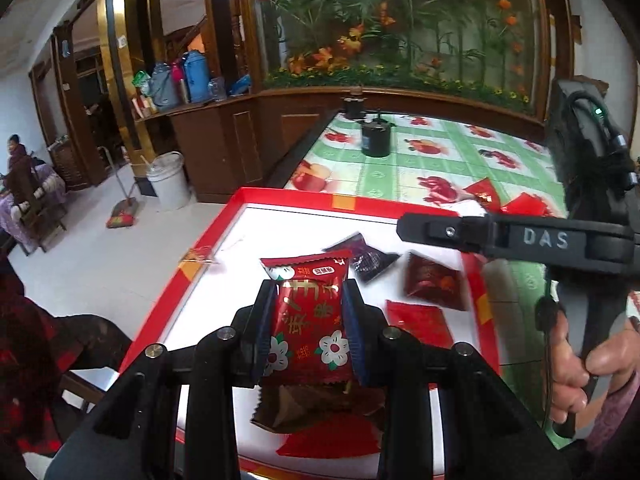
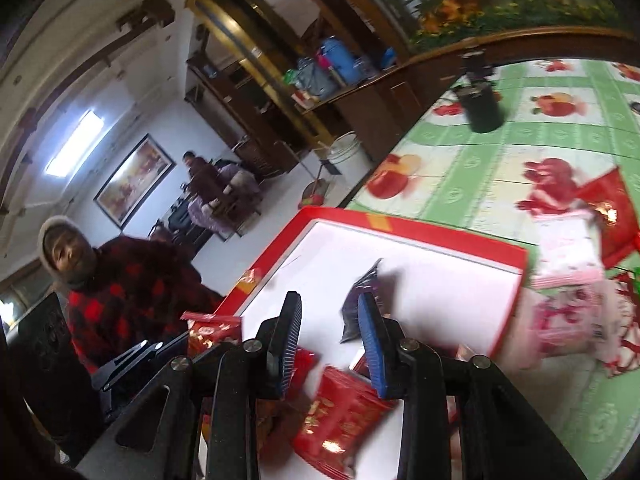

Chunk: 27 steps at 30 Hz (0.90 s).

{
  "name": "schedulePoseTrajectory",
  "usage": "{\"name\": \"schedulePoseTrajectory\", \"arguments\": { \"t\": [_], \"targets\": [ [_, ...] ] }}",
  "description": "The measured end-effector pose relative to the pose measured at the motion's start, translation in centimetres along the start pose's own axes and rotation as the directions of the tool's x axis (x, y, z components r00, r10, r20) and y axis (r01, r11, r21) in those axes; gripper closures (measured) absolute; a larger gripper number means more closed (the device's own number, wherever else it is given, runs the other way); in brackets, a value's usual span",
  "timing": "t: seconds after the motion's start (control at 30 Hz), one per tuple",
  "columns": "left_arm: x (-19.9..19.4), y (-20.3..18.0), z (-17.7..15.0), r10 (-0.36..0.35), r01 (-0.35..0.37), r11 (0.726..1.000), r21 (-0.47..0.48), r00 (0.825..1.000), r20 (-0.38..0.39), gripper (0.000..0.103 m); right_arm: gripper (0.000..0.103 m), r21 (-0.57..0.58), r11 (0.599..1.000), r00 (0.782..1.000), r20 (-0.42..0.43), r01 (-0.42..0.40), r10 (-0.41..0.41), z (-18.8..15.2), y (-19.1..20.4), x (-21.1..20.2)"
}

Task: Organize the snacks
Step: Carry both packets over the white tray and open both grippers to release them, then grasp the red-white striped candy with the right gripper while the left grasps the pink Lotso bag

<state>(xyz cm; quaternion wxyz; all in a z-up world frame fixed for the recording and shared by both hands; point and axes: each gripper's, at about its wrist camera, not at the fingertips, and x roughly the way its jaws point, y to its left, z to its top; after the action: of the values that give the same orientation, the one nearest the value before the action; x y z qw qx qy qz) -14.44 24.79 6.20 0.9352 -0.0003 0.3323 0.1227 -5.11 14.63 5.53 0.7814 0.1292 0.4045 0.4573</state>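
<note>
A red-rimmed white tray [image 1: 240, 216] sits on a fruit-patterned tablecloth [image 1: 420, 160].

A table covered with a green-and-white checked plastic cloth printed with red fruit [image 1: 432, 148] carried a shallow rectangular tray with a red rim and a white floor [image 1: 296, 200]. Directly on the tray floor lay several small wrapped snacks: a dark purple packet [image 1: 366, 258], a dark brown packet [image 1: 434, 286] and a flat red packet [image 1: 420, 320]. On the cloth beyond the tray stood a black cylindrical canister with a lid knob [image 1: 376, 138], well apart from it. Red foil packets [image 1: 484, 192] lay on the cloth beside the tray's far right corner, with a pink-and-white packet [image 2: 568, 248] near them.
</note>
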Motion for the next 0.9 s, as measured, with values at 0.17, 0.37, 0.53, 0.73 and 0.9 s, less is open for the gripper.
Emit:
{"name": "schedulePoseTrajectory", "arguments": {
  "t": [0.17, 0.37, 0.53, 0.73, 0.9],
  "targets": [
    [0.1, -0.2, 0.1, 0.036, -0.036, 0.999, 0.007, 0.999, -0.006, 0.06, 0.067, -0.008, 1.0, 0.999, 0.04, 0.006, -0.006, 0.0, 0.1, -1.1],
    [-0.5, -1.6, 0.3, 0.036, -0.036, 0.998, 0.052, 0.999, 0.004, 0.046, 0.064, 0.126, 0.99, 0.991, 0.111, 0.058, -0.072, 1.2, -4.6, -4.2],
    [-0.1, -3.4, 0.4, -0.002, 0.004, 0.997, 0.074, 1.0, -0.017, 0.045, 0.06, 0.239, 0.965, 0.975, 0.165, 0.105, -0.147, 2.5, -9.7, -8.4],
    [0.0, -7.3, 1.5, -0.107, 0.111, 0.987, 0.116, 0.993, -0.043, 0.045, 0.057, 0.376, 0.914, 0.947, 0.211, 0.15, -0.243, 2.7, -16.2, -14.2],
    [1.0, -12.2, 3.6, -0.174, 0.183, 0.957, 0.227, 0.983, -0.059, 0.032, 0.057, 0.409, 0.9, 0.957, 0.166, 0.151, -0.236, 2.6, -18.7, -15.5]
  ]
}}
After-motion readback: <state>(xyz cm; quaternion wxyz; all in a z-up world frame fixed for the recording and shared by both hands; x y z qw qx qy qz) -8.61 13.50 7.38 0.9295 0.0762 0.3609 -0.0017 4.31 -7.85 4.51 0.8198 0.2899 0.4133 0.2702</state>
